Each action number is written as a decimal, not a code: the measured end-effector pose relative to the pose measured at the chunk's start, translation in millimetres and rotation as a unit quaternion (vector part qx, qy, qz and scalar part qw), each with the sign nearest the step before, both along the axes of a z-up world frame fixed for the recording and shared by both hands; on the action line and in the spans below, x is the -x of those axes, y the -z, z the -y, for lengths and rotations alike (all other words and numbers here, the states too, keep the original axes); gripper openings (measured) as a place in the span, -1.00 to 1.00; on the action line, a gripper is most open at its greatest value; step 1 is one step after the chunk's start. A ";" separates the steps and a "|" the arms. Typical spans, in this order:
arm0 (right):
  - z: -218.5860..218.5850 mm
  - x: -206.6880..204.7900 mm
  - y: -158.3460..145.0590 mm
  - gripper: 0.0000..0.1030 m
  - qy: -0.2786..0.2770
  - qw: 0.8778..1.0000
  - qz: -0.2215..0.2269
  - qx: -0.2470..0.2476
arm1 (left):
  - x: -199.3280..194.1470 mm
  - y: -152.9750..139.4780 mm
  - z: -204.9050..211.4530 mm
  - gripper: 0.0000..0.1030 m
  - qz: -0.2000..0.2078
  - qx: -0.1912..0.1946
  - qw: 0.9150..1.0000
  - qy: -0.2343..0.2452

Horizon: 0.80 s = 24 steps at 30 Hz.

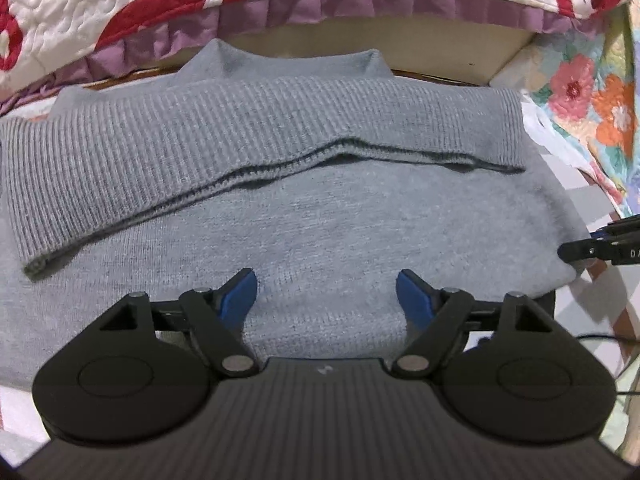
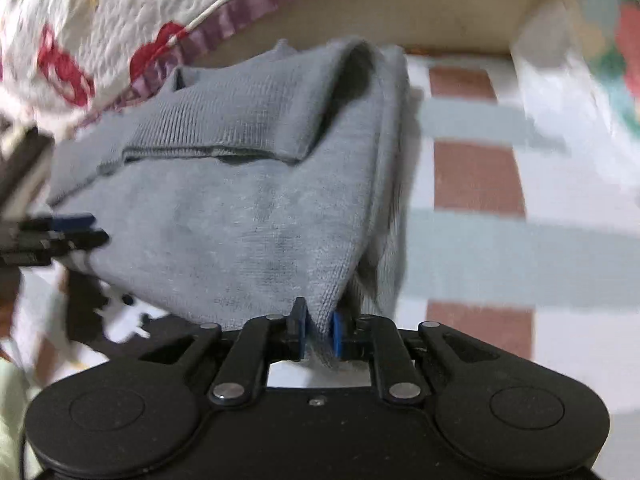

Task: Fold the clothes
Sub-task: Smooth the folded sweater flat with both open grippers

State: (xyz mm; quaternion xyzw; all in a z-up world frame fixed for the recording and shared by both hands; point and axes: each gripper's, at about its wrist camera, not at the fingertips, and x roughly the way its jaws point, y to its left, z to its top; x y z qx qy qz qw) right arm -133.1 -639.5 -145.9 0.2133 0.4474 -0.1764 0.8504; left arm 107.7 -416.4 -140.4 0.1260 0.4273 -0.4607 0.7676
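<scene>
Item one: grey knit sweater, lying folded on the checked cloth in front of me, its collar at the far edge and its ribbed hem band doubled back across the upper half of the body, the band's edge running slantwise from near left to far right. Item two: my left gripper, poised over the near edge of the sweater with its blue pads spread wide apart; knit shows between them but neither pad presses on it, so it is released. Item three: my right gripper, at the sweater's near right corner, its blue pads clenched on a pinch of the grey fabric, which rises from the jaws in a taut ridge; in the left wrist view the same tool shows as black tips at the right edge of the garment. Item four: a white quilt with red figures and a purple frill, hanging along the far side behind the collar. Item five: a flowered fabric at the far right.
</scene>
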 end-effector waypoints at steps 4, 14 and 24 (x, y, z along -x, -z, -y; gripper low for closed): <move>-16.8 -8.6 -18.9 -0.66 0.016 0.997 -0.034 0.074 | 5.6 2.4 2.5 0.58 0.016 -0.002 1.000 -0.005; -42.9 -134.3 -114.7 -0.05 -0.124 0.982 0.088 0.112 | -25.7 -9.3 -22.1 0.60 0.028 -0.009 0.998 -0.060; -32.2 -144.7 -4.6 -0.25 -0.073 0.995 0.059 0.021 | -84.6 -0.1 -36.9 0.65 0.066 -0.062 0.994 -0.063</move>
